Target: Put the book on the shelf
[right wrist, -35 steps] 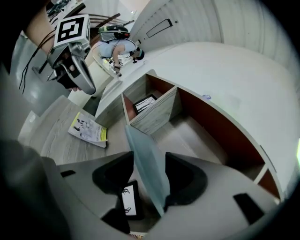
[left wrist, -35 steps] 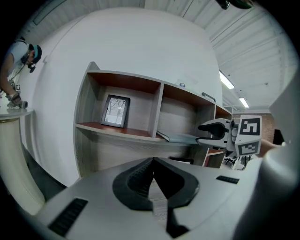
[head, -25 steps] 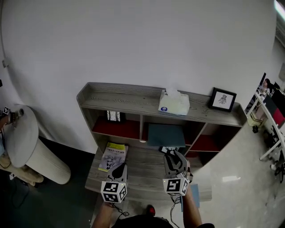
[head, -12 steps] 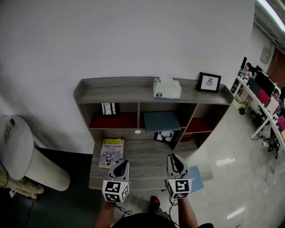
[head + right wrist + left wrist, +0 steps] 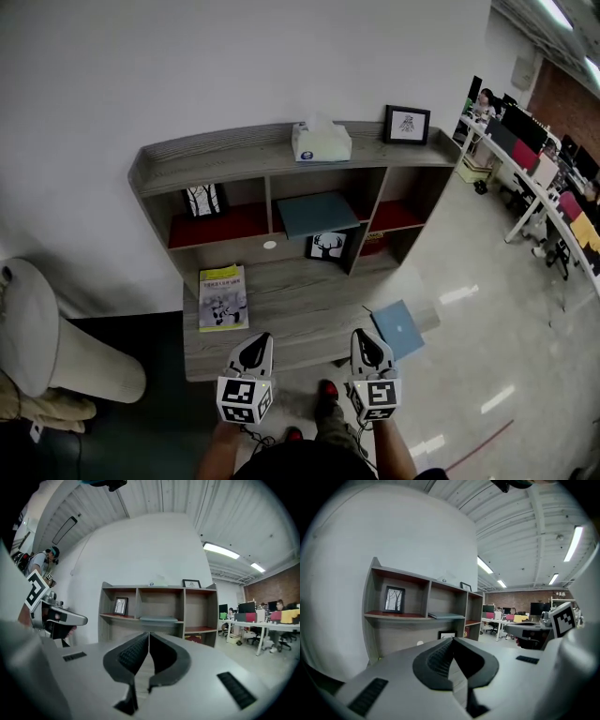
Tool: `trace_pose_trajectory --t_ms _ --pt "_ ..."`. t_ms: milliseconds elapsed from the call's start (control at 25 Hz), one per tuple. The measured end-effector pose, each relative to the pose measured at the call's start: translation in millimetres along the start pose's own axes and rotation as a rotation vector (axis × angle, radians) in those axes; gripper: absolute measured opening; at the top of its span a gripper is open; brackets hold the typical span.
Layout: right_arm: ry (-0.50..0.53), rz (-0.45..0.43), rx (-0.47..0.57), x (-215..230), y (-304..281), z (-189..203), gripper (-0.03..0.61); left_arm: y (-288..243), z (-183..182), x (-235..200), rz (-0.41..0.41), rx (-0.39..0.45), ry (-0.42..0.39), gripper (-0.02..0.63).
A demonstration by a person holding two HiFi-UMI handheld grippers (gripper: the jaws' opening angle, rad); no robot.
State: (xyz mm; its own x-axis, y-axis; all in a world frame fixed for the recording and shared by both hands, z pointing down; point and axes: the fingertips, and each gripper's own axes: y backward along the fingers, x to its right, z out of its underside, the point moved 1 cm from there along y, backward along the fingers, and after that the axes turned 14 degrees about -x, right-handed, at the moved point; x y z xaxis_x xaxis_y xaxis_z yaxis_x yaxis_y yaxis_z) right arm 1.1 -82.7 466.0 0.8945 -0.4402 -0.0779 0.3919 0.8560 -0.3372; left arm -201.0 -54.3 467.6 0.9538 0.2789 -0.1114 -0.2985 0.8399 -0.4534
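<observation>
Head view: left gripper [image 5: 254, 341] & right gripper [image 5: 362, 338] side by side at worktop [image 5: 300, 314] front edge. Both jaws pressed together, nothing btwn; right's just closed. Yellow book [image 5: 223, 297] flat on worktop's left, blue book [image 5: 397, 328] at right edge. Shelf [image 5: 281, 150] behind.

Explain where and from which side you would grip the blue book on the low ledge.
Take the blue book by its near corner, coming level from the front with the right tool. It lies flat and askew on the ledge, and that corner seems to jut past the front edge, so a jaw could probably slip beneath.
</observation>
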Motion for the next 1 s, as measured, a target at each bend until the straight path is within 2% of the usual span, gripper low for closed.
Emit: trace_pose_trajectory --t_ms 280,680,1000 --pt "-0.029 0.089 -0.04 15.1 44.5 31.8 0.034 -1.6 13.0 38.6 0.088 -0.026 -0.037 0.006" --pt "-0.063 0.233 -0.1 81.2 101.3 74.3 0.034 -31.2 30.4 123.0 0.232 -0.088 -0.083 0.006" --pt "-0.085 0.255 -0.177 131.9 124.1 125.0 0.034 -64.8 59.8 183.0 0.27 -0.172 -0.102 0.006"
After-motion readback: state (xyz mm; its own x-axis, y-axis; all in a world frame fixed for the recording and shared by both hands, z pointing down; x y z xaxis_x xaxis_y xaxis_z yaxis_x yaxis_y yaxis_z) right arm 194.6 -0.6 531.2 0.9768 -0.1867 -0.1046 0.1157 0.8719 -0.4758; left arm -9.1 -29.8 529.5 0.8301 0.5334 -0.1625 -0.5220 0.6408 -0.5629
